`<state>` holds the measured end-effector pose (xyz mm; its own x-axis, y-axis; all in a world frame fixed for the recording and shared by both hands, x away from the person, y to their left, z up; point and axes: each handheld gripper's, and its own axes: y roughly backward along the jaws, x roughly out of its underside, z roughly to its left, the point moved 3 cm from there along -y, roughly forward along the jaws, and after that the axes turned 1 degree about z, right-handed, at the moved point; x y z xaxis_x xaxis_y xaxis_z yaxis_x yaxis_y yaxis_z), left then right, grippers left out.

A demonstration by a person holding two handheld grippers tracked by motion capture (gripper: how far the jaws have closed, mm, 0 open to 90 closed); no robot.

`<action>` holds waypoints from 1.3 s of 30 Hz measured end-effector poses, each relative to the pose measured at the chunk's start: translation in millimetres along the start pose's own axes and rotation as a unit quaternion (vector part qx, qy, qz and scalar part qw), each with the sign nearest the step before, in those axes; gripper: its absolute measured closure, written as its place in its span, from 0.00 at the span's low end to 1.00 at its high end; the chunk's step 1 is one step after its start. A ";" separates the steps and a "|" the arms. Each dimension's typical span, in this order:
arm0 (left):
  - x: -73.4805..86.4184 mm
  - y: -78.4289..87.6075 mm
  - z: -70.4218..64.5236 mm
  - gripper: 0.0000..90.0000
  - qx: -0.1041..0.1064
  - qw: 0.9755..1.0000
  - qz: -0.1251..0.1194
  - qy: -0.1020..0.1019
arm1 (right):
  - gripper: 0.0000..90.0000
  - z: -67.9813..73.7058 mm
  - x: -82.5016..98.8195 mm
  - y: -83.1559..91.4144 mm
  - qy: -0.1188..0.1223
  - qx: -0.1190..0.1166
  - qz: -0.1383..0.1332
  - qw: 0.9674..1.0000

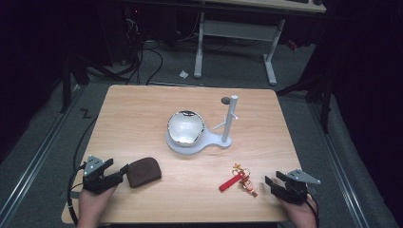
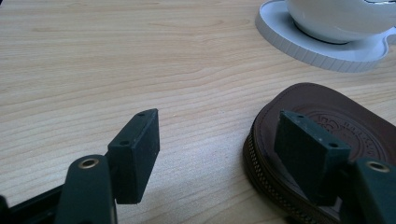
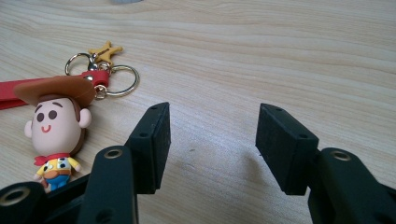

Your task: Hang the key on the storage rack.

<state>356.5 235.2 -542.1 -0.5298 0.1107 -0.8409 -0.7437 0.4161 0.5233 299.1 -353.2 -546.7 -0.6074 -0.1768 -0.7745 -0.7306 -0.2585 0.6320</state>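
Mid-table, a white bowl sat on a grey stand with an upright post; its contents could not be told. Nearer, a brown zip pouch lay by the left gripper, a cowboy keychain beside the right gripper; both stood apart, empty.

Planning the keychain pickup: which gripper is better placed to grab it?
Right. The right gripper sits open just beside the keychain, while the left gripper is across the table by the brown pouch.
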 end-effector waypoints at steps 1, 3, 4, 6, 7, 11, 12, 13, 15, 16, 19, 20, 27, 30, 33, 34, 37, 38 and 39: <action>0.0 0.0 0.1 0.35 0.000 1.000 0.000 0.000 | 0.50 0.1 0.2 0.2 -0.001 0.000 0.000 1.000; 0.1 0.0 0.0 0.35 0.001 1.000 0.001 -0.001 | 0.50 0.2 0.4 0.5 -0.002 0.000 0.000 1.000; 0.1 -0.1 -0.2 0.35 0.001 1.000 0.001 -0.002 | 0.50 0.2 0.4 0.7 -0.001 0.000 0.000 1.000; 0.1 -0.2 -0.6 0.35 0.002 1.000 0.001 -0.002 | 0.50 0.5 0.3 0.9 0.000 0.000 -0.001 1.000; 0.1 -0.2 -0.5 0.35 0.002 1.000 0.001 -0.002 | 0.50 0.5 0.3 0.9 0.002 0.000 -0.001 1.000; 0.2 -0.2 -0.2 0.35 0.002 1.000 0.002 -0.003 | 0.50 0.8 0.4 0.3 0.004 -0.001 0.000 1.000; 0.3 -0.4 -0.5 0.35 0.002 1.000 0.002 -0.002 | 0.50 1.3 0.4 -0.2 0.005 -0.002 0.000 1.000; 0.4 -0.5 -0.7 0.35 0.002 1.000 0.003 -0.003 | 0.50 1.8 0.6 -0.2 0.005 -0.002 0.001 1.000; 0.4 -0.5 -1.1 0.35 0.002 1.000 0.003 -0.004 | 0.52 2.8 0.9 -0.6 0.010 -0.002 0.001 1.000; 0.4 -0.4 -1.2 0.35 0.002 1.000 0.003 -0.004 | 0.52 3.0 1.1 -0.8 0.014 -0.003 0.001 1.000; 0.4 0.2 -1.2 0.35 0.000 1.000 0.003 -0.004 | 0.53 4.4 1.4 -0.9 0.015 -0.004 0.000 1.000; 0.4 0.4 -1.2 0.35 0.000 1.000 0.002 -0.004 | 0.53 4.7 1.2 -1.0 0.017 -0.004 -0.001 1.000; 0.4 2.0 0.2 0.35 0.011 1.000 0.002 0.003 | 0.52 8.0 -0.1 -1.5 0.018 0.003 -0.005 1.000; 1.4 1.8 0.9 0.34 0.011 1.000 0.006 0.000 | 0.53 9.9 -0.6 -1.6 0.025 0.008 -0.003 1.000; 1.0 2.8 1.5 0.34 0.015 1.000 0.001 0.003 | 0.54 11.0 -3.7 -1.5 0.024 0.011 0.007 1.000; 0.8 3.1 1.6 0.34 0.016 1.000 -0.002 0.003 | 0.54 11.8 -5.4 -2.2 0.023 0.011 0.013 1.000; 0.8 3.4 1.6 0.34 0.023 1.000 -0.005 0.004 | 0.55 13.9 -8.7 -3.5 0.023 0.010 0.021 0.999; 0.7 3.9 1.0 0.34 0.026 1.000 -0.007 0.003 | 0.56 16.6 -10.8 -6.5 0.033 0.009 0.035 0.999; 0.5 4.2 0.5 0.33 0.028 1.000 -0.009 0.002 | 0.56 17.7 -11.0 -7.9 0.036 0.009 0.041 0.998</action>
<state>353.3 237.5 -540.4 -0.5181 0.0983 -0.8497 -0.7298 0.4673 0.4990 306.0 -332.4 -542.6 -0.6417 -0.2656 -0.7195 -0.6851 -0.2231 0.6934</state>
